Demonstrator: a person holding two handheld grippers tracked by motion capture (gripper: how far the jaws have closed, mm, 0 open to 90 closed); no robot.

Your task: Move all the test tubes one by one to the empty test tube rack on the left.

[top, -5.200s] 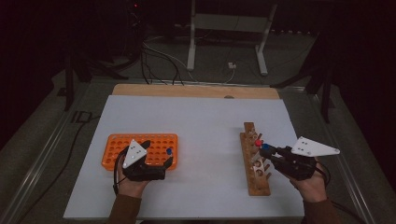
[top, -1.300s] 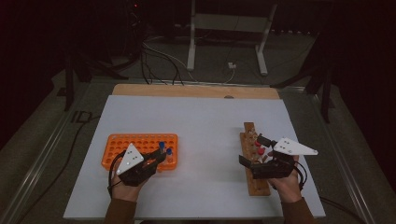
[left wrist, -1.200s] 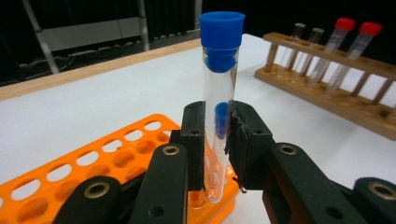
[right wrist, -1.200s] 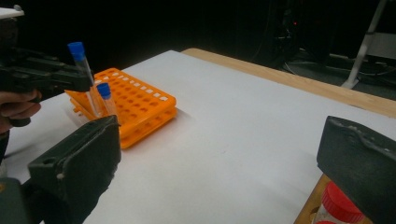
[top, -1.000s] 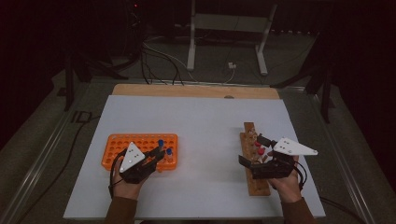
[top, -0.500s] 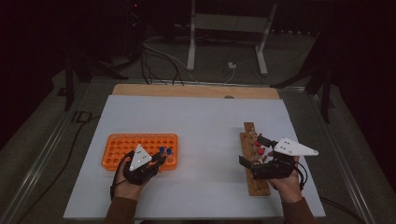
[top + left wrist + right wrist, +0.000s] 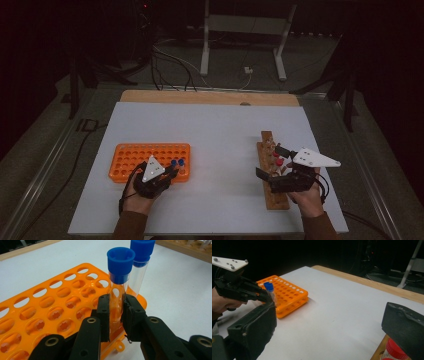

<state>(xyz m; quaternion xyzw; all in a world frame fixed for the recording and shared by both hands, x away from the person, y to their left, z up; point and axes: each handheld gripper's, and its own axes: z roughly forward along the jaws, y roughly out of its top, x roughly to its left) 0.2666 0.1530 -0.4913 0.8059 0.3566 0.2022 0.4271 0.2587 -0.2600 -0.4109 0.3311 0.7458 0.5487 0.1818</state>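
Held tube: a clear tube with a blue cap (image 7: 120, 270) is standing upright in a hole at the corner of the orange rack (image 7: 50, 312), near the rack's end that faces the middle of the table.
Second tube: another blue-capped tube (image 7: 141, 262) is standing just beside the held one, in the next hole of the same rack.
Left gripper: the left gripper (image 7: 115, 315) is pressing its two black jaws against the clear wall of the held tube, one jaw on each side, below the cap. In the high view the left gripper (image 7: 172, 170) is sitting at the near right corner of the rack, with a hand behind it.
Orange rack: the rack is lying flat on the left part of the white table (image 7: 220, 130); most of its round holes are showing no tubes.
Right gripper: the right gripper (image 7: 272, 162) is hovering over the wooden rack (image 7: 267, 140) on the right part of the table, well apart from the orange rack. Its jaws are standing wide apart, with nothing between them.
Wooden rack: a long narrow wooden strip is running away from the person; a red-capped tube (image 7: 395, 350) is sitting in it just under the right gripper's jaw.
Background: the floor beyond the table is lying dark, with cables and a metal stand (image 7: 240, 30).
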